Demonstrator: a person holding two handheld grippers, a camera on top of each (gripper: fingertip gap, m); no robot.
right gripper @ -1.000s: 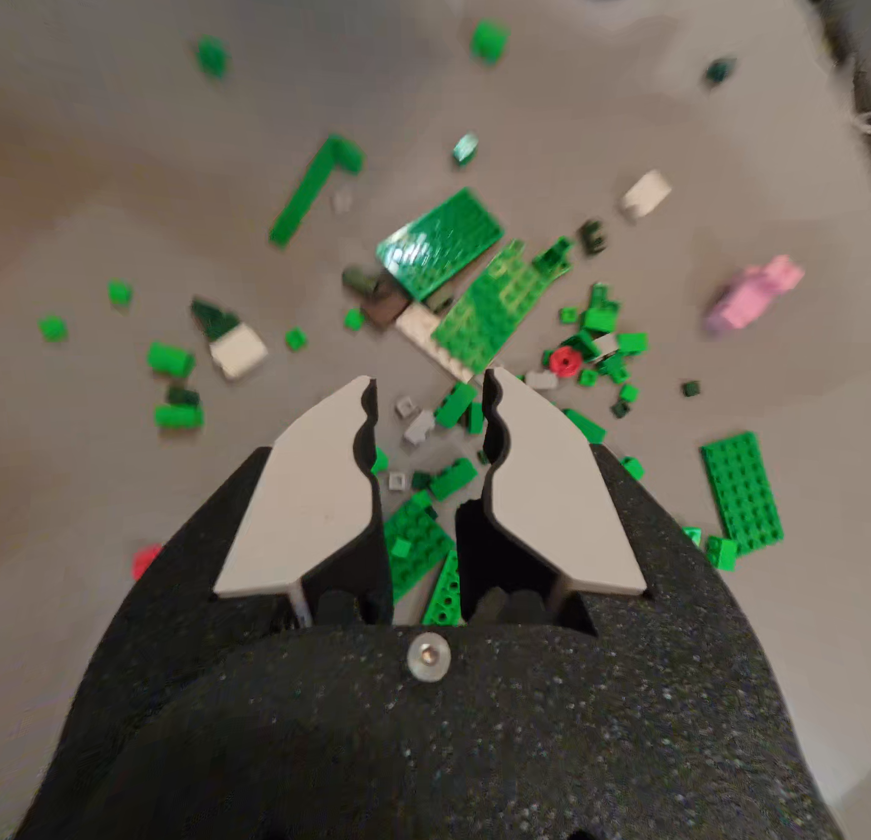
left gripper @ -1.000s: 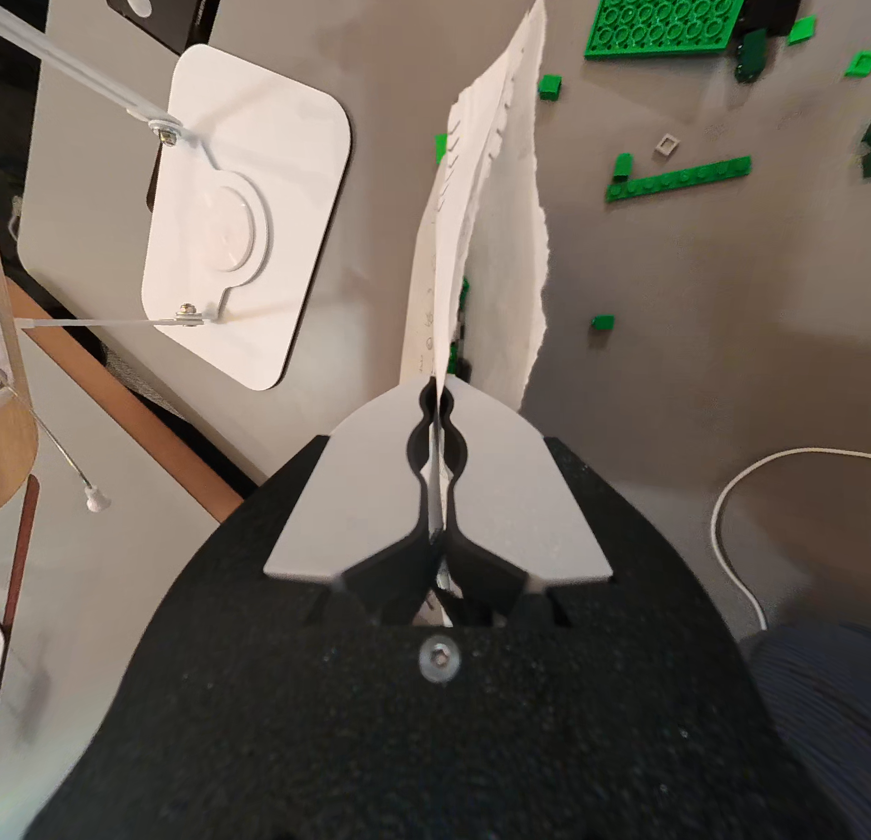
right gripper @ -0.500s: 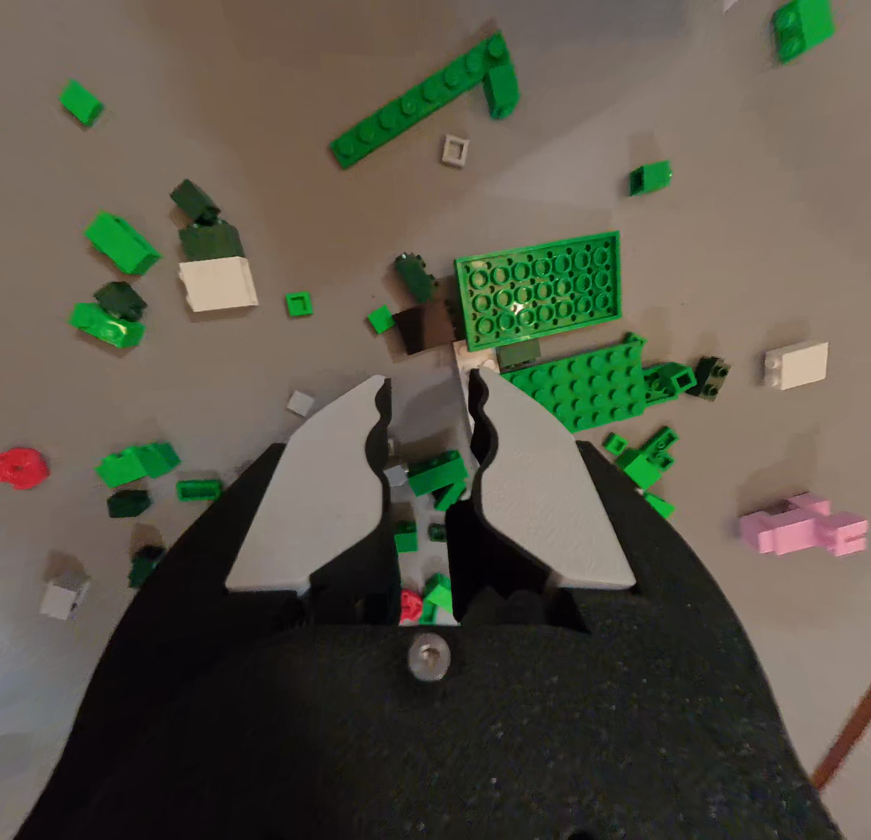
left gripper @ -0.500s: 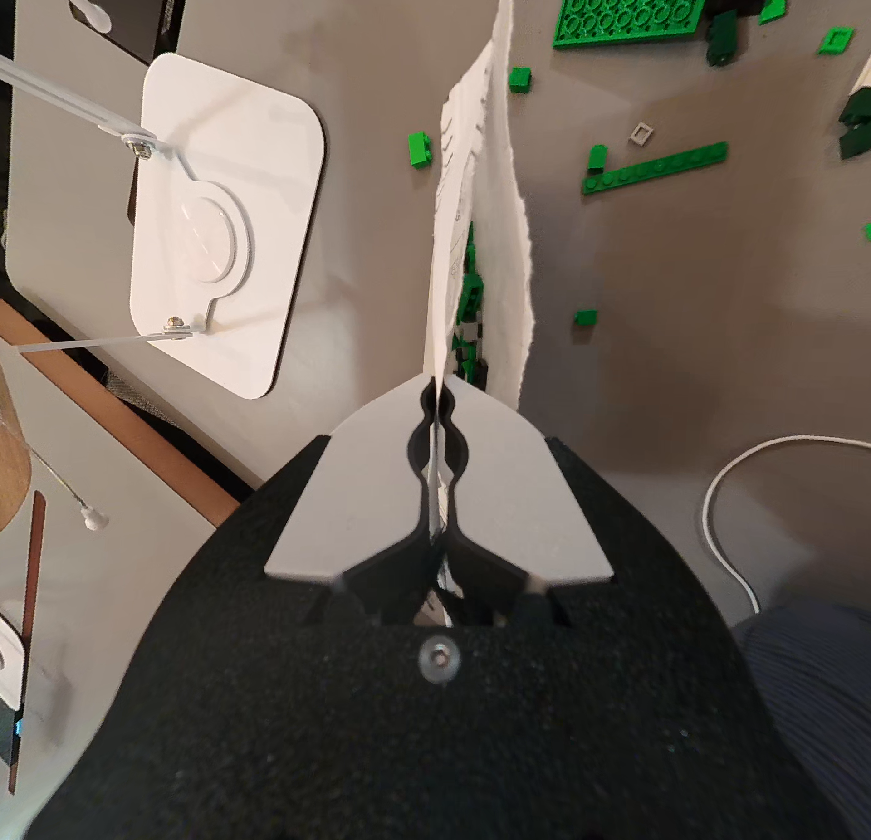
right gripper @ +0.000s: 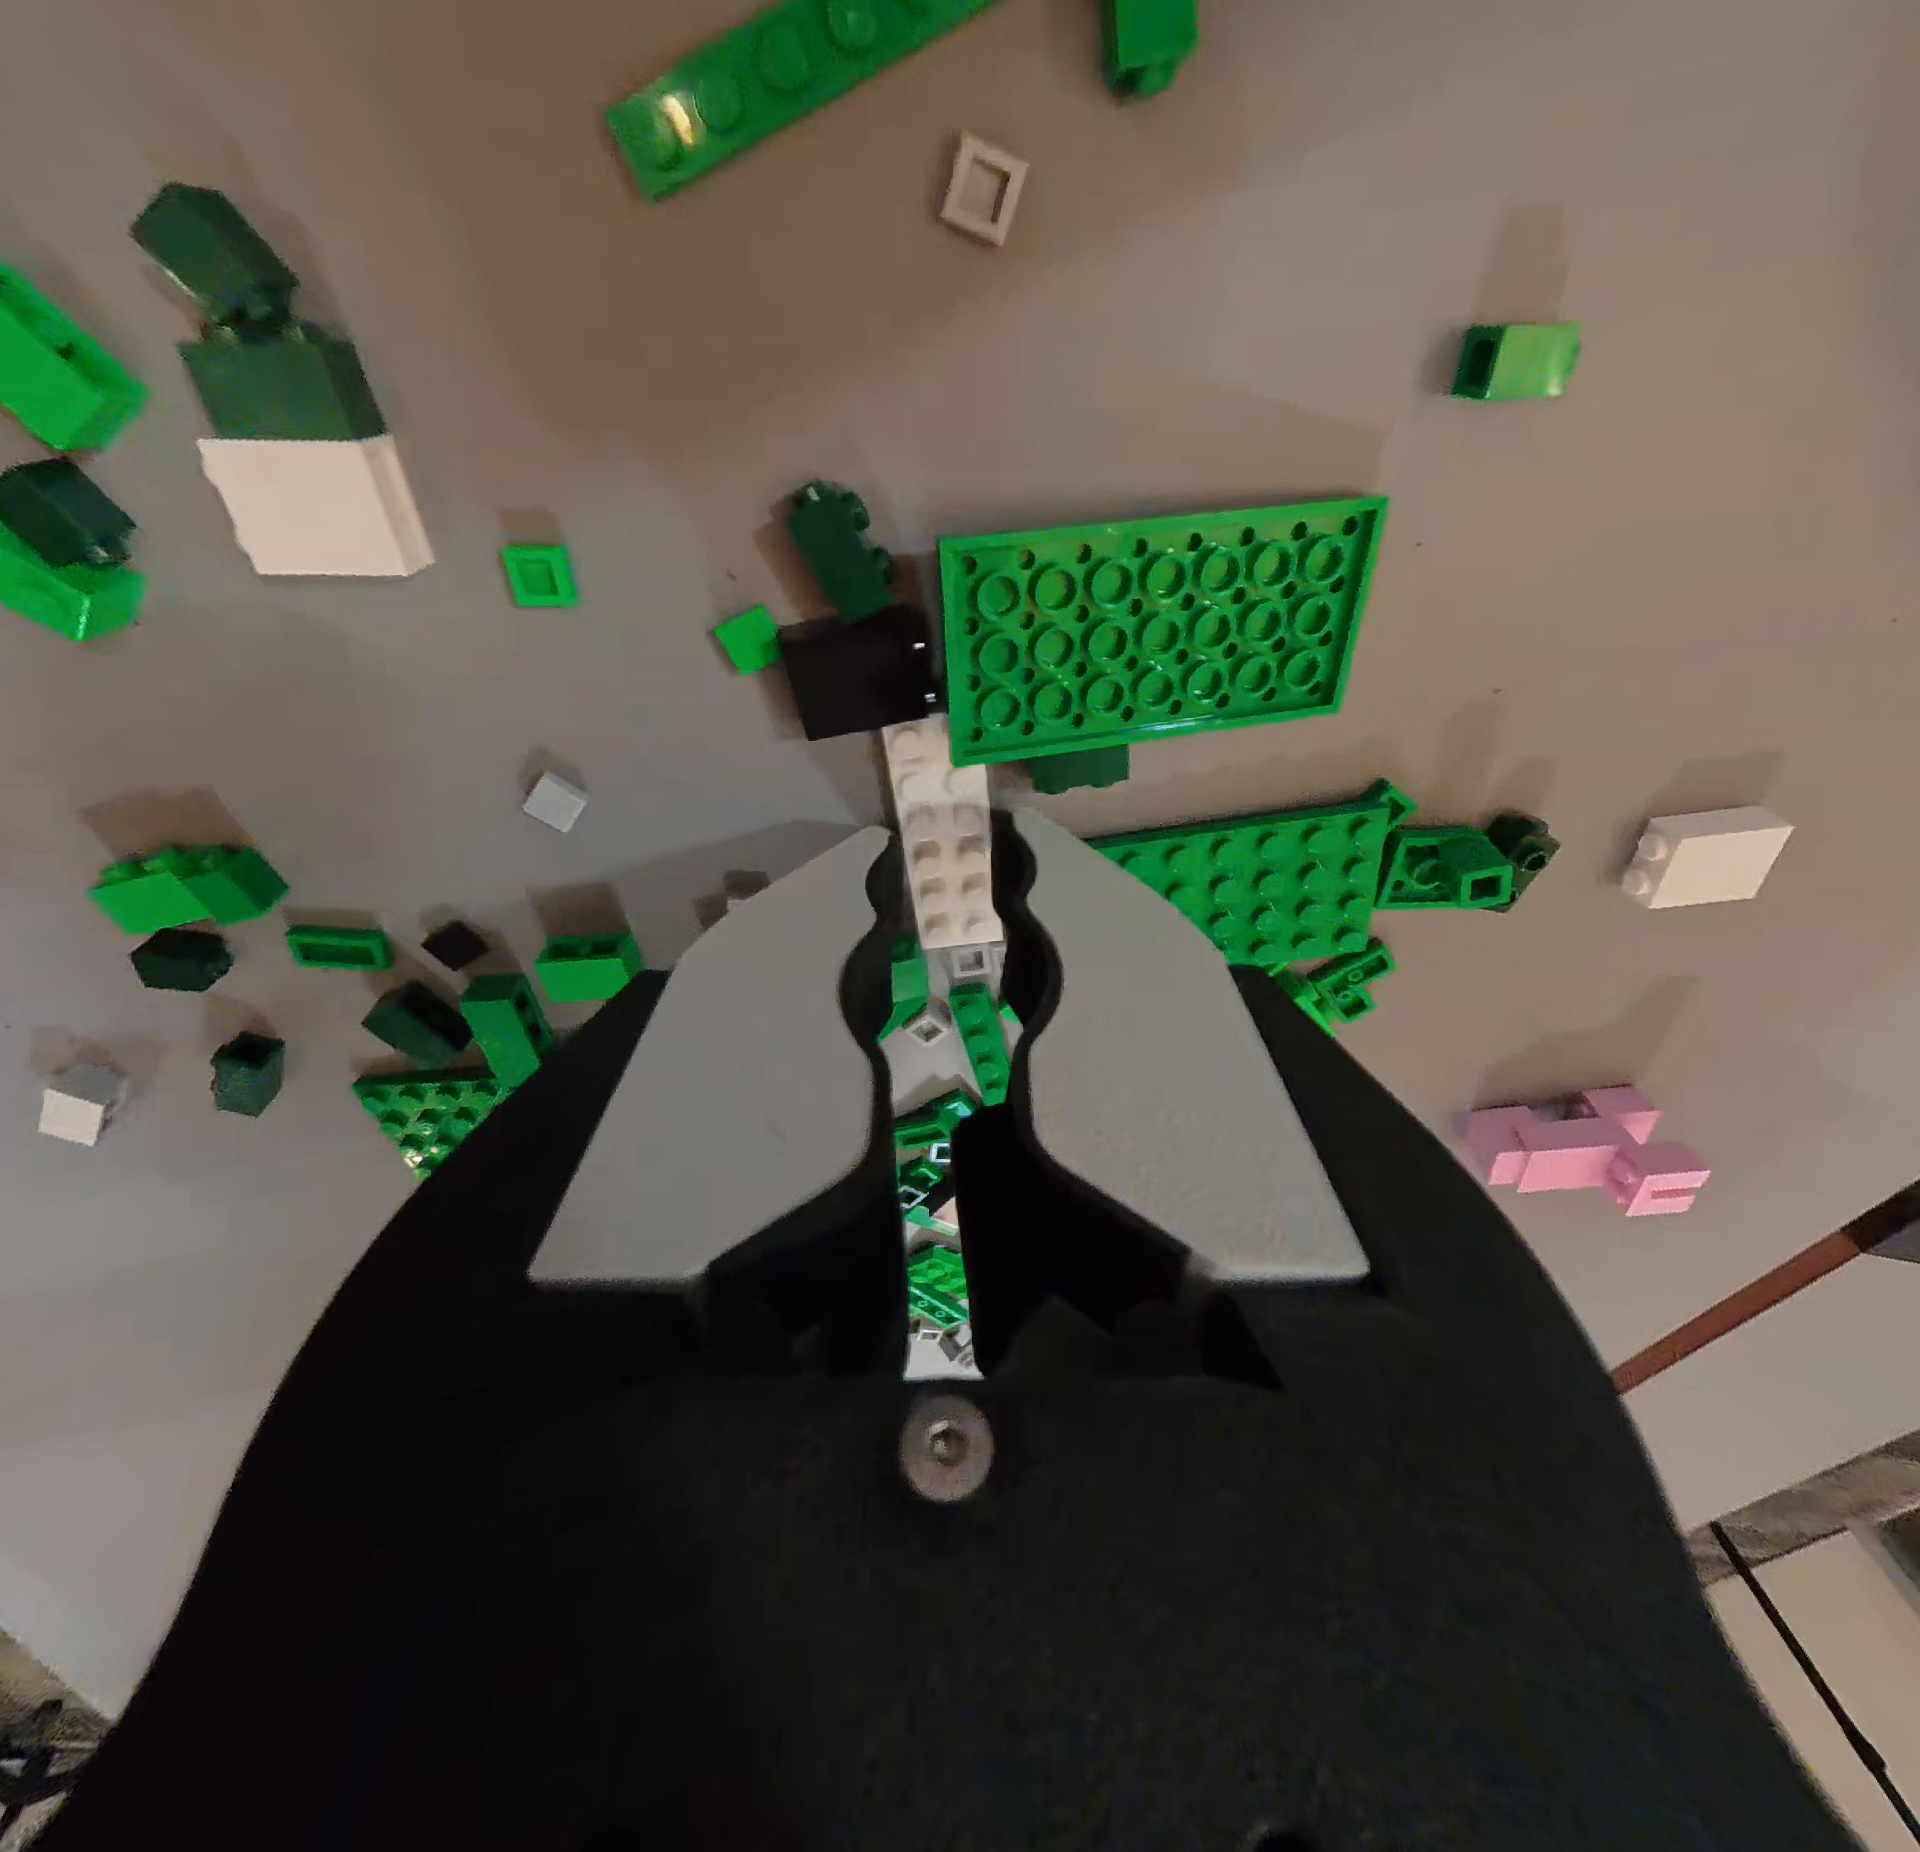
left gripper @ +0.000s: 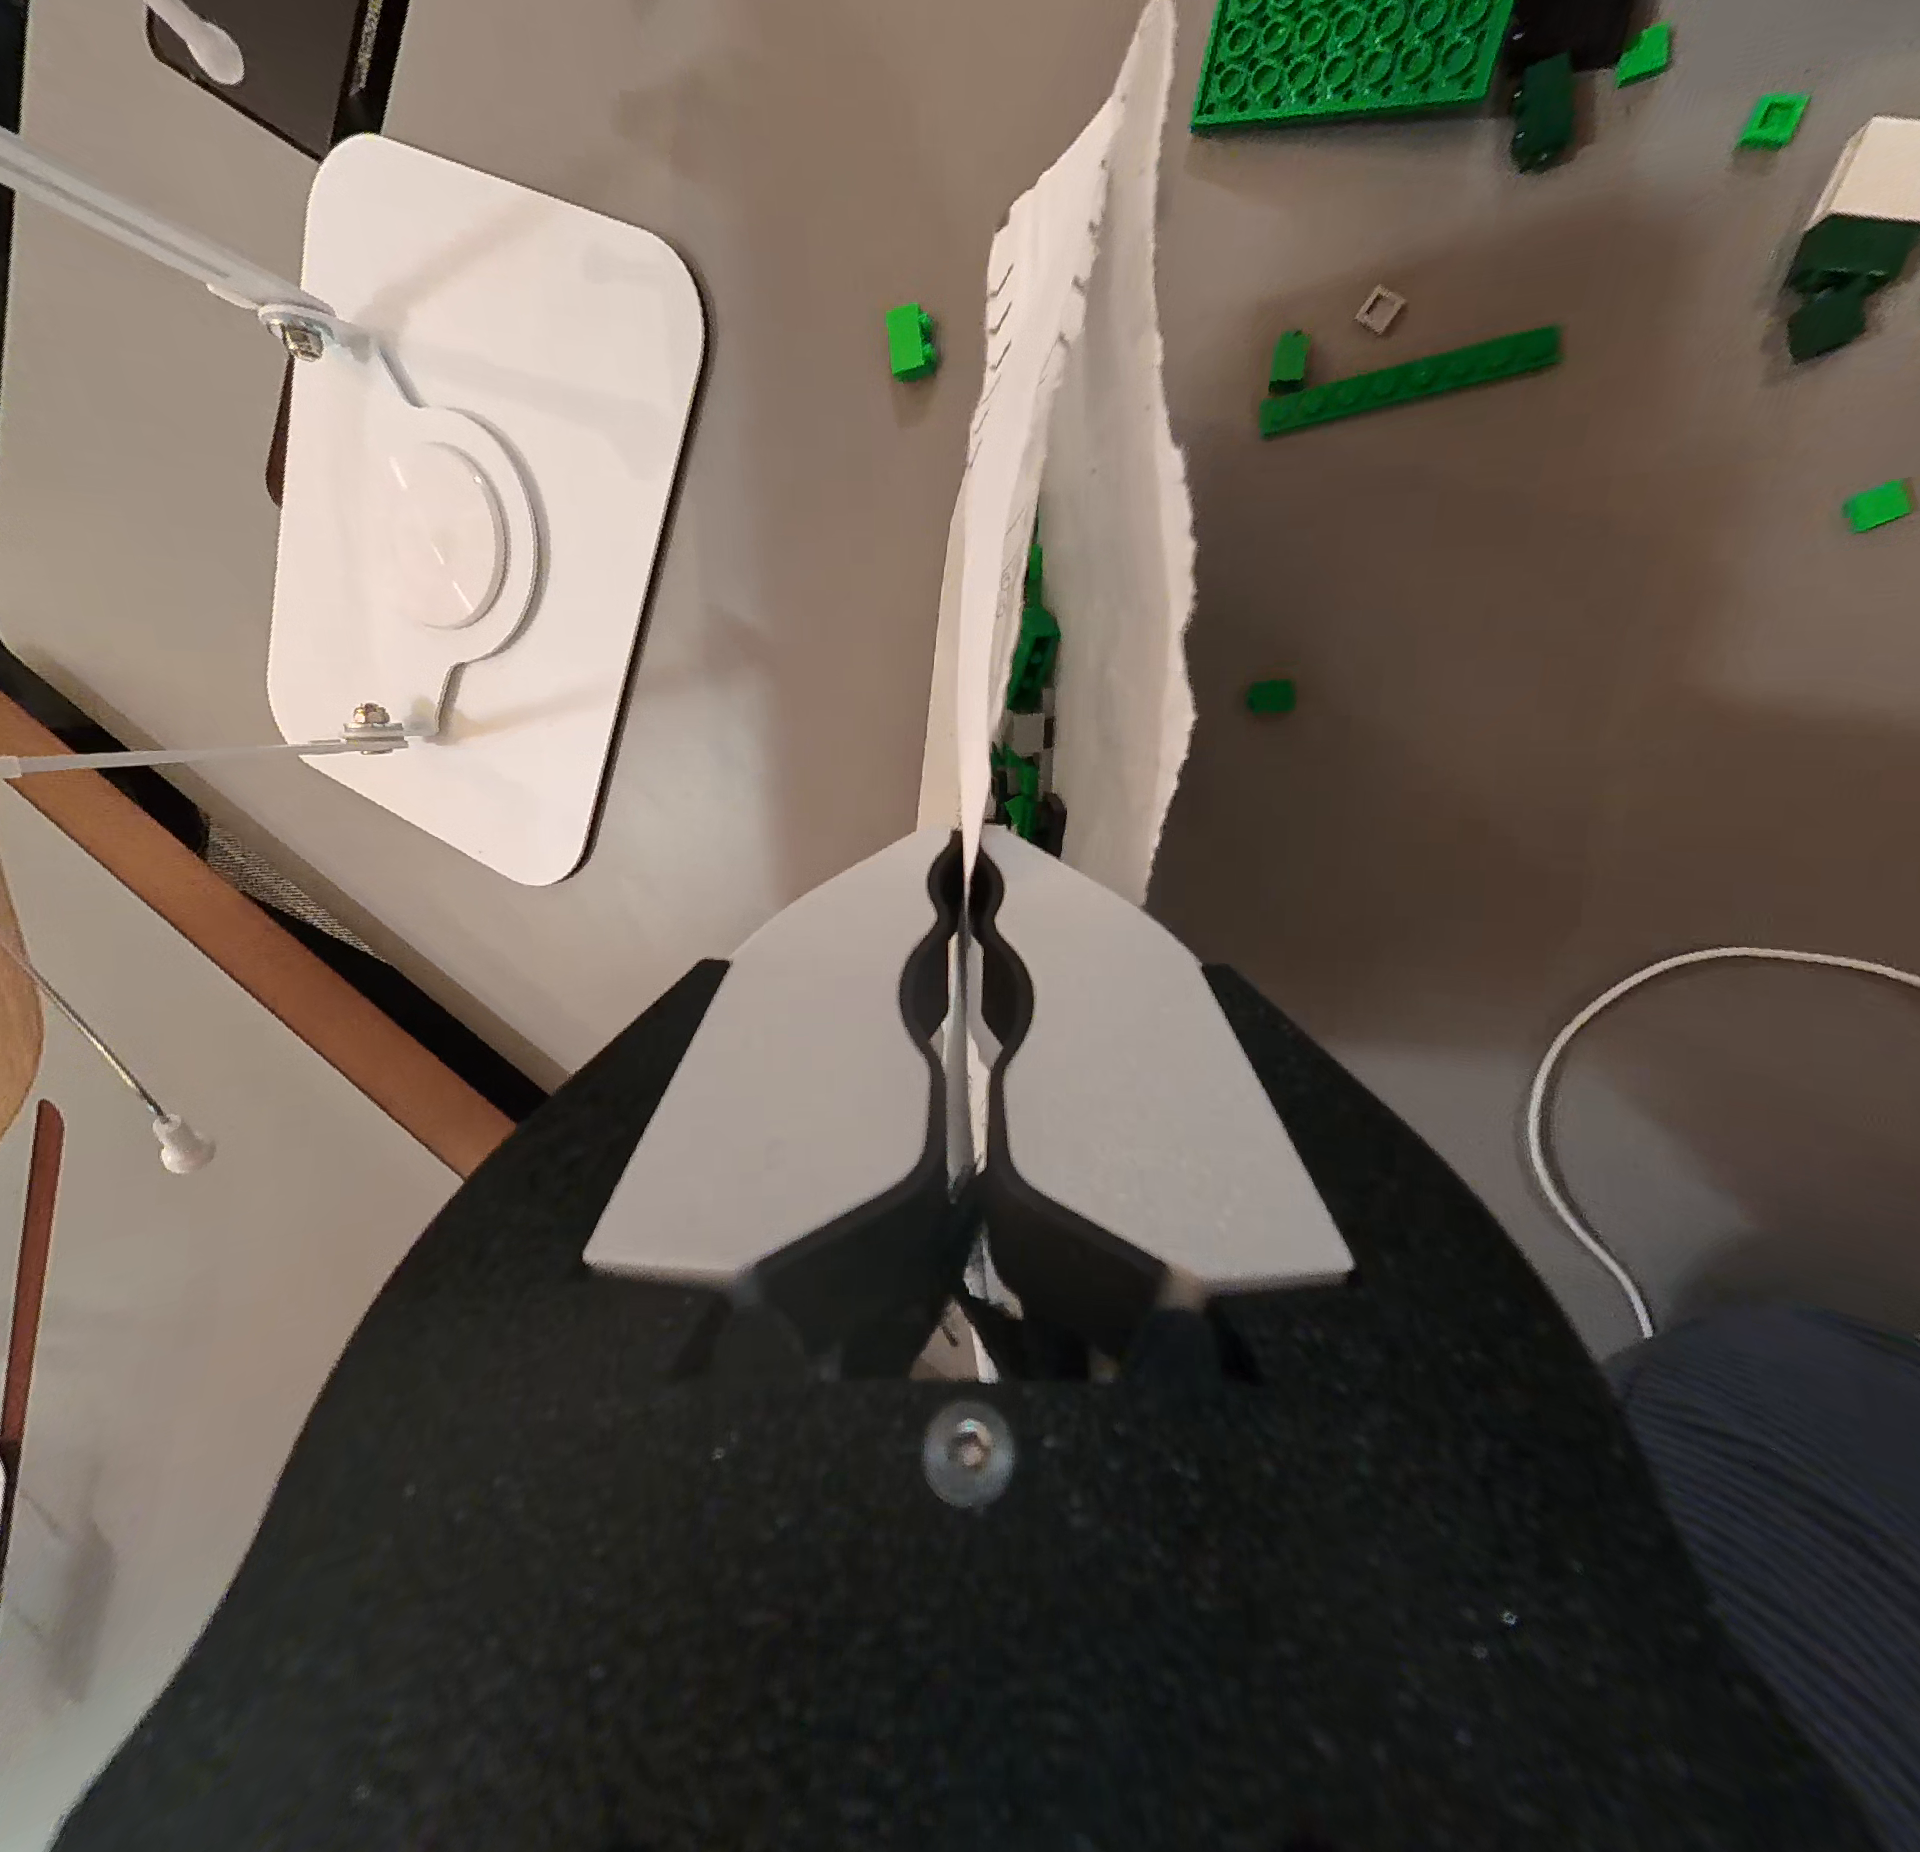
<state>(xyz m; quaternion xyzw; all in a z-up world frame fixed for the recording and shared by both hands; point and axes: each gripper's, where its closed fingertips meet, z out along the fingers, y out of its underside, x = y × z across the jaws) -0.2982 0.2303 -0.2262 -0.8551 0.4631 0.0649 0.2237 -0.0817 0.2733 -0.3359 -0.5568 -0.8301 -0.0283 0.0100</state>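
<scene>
Your left gripper [left gripper: 966, 852] pinches a torn white paper bag [left gripper: 1112, 514] by its edge, so it hangs open; your right gripper [right gripper: 945, 836], jaws spread, hovers over the white plate [right gripper: 940, 846] at frame centre.

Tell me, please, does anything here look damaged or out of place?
Yes. The white paper bag clamped in the left gripper has a ragged, torn edge, and small green bricks show inside it. Toy bricks lie scattered on the grey table, several upside down, like the green plate.
</scene>
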